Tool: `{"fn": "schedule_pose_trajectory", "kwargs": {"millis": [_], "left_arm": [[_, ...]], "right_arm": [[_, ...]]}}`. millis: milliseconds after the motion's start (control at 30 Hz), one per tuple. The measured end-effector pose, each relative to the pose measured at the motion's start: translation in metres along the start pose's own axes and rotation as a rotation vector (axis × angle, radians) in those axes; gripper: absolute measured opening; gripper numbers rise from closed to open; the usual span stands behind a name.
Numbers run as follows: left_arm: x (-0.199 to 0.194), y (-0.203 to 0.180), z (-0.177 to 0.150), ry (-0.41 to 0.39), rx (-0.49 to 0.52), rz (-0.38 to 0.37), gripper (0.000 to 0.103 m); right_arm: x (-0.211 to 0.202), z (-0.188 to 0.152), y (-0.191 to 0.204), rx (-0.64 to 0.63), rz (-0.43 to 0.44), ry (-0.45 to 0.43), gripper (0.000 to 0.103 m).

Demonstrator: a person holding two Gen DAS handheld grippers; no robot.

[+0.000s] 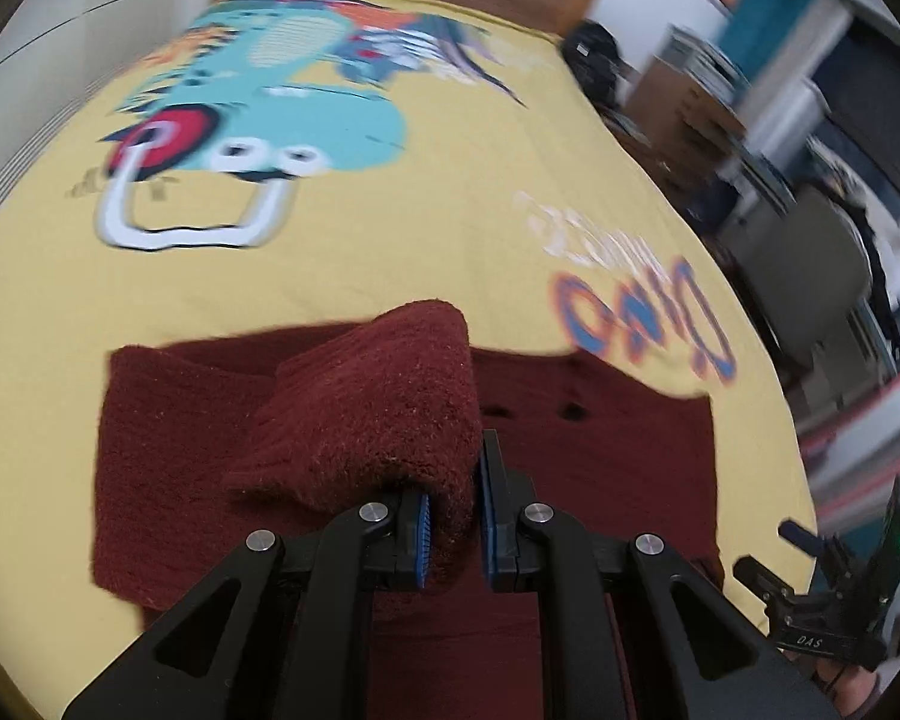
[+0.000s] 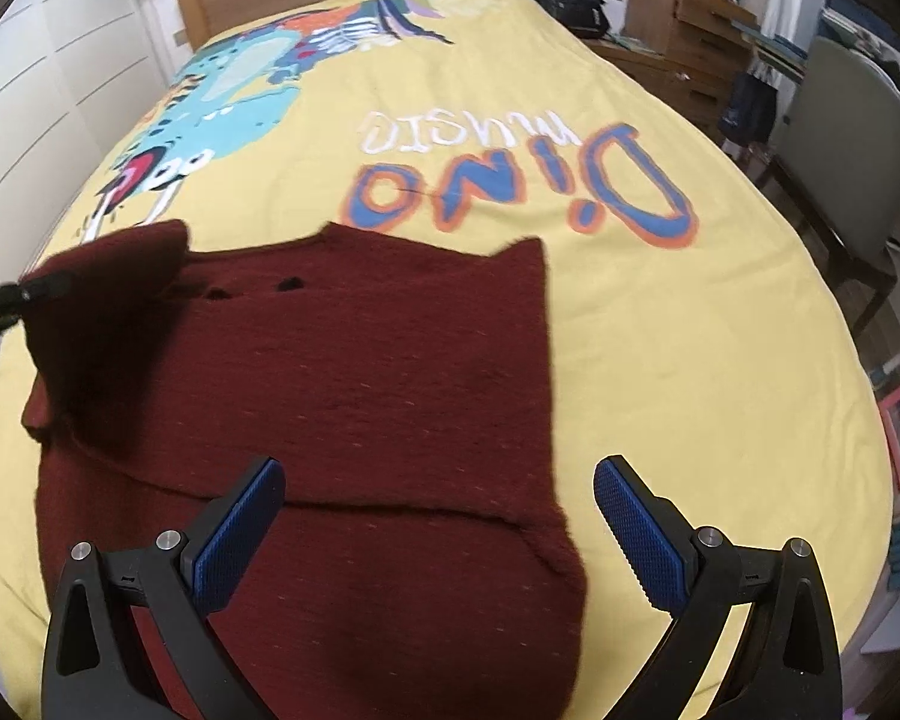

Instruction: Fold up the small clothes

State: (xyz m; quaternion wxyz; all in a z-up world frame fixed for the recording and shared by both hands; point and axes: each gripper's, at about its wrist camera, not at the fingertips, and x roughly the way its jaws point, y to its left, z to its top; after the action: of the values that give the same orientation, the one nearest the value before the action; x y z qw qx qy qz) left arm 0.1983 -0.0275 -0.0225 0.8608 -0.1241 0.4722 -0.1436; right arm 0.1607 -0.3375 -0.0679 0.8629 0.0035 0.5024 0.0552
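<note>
The bed (image 2: 660,324), under a yellow dino cover, fills both views; a dark red sweater (image 2: 342,372) lies flat on its near part, body spread, hem side toward the cameras; its right edge runs straight from far to near, and two small holes show near the far left of the body.

The left sleeve (image 1: 378,396) is lifted clear of the body, bunched and raised over the left half; the left gripper (image 1: 453,531) is clenched on its end, cloth pinched between the blue fingers (image 1: 423,540); the right gripper (image 2: 438,531) hovers over the near right corner with fingers spread wide, grasping nothing.

The step in hand looks like folding the sleeve across the body; to do it well, carry the sleeve rightward and low, keep it taut so it lands flat and square to the side seam; the free right gripper could press the body down so it does not drag or wrinkle; release only once the sleeve rests on the cloth.
</note>
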Motion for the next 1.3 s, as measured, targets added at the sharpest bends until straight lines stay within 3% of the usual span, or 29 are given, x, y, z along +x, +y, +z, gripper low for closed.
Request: {"fn": "schedule_pose_trajectory", "kwargs": {"millis": [133,367,633,733,800,867,967,1133,1300], "left_arm": [[0.042,-0.036,-0.019,0.066,0.076,0.020,0.010],[0.098,-0.037,-0.060,0.187,0.096,0.097,0.011],[0.105,-0.034,-0.068,0.226,0.122,0.139,0.014],[0.104,-0.029,-0.066,0.250,0.085,0.144,0.026],[0.099,-0.026,-0.066,0.261,0.073,0.144,0.045],[0.091,-0.025,-0.067,0.272,0.081,0.141,0.077],[0.076,-0.022,-0.070,0.272,0.106,0.154,0.091],[0.051,0.002,-0.085,0.273,0.103,0.167,0.094],[0.016,0.058,-0.099,0.249,0.031,0.245,0.094]], "right_arm": [[0.004,-0.006,-0.016,0.036,-0.010,0.025,0.102],[0.017,-0.019,-0.027,0.050,-0.009,0.063,0.103],[0.022,-0.028,-0.028,0.059,0.002,0.079,0.102],[0.019,-0.028,-0.028,0.065,0.006,0.072,0.103],[0.017,-0.028,-0.027,0.065,0.007,0.069,0.103],[0.016,-0.028,-0.026,0.064,0.010,0.067,0.103],[0.016,-0.029,-0.024,0.069,0.020,0.065,0.103],[0.018,-0.033,-0.016,0.059,0.032,0.076,0.103],[0.023,-0.032,-0.005,0.042,0.039,0.086,0.103]]}}
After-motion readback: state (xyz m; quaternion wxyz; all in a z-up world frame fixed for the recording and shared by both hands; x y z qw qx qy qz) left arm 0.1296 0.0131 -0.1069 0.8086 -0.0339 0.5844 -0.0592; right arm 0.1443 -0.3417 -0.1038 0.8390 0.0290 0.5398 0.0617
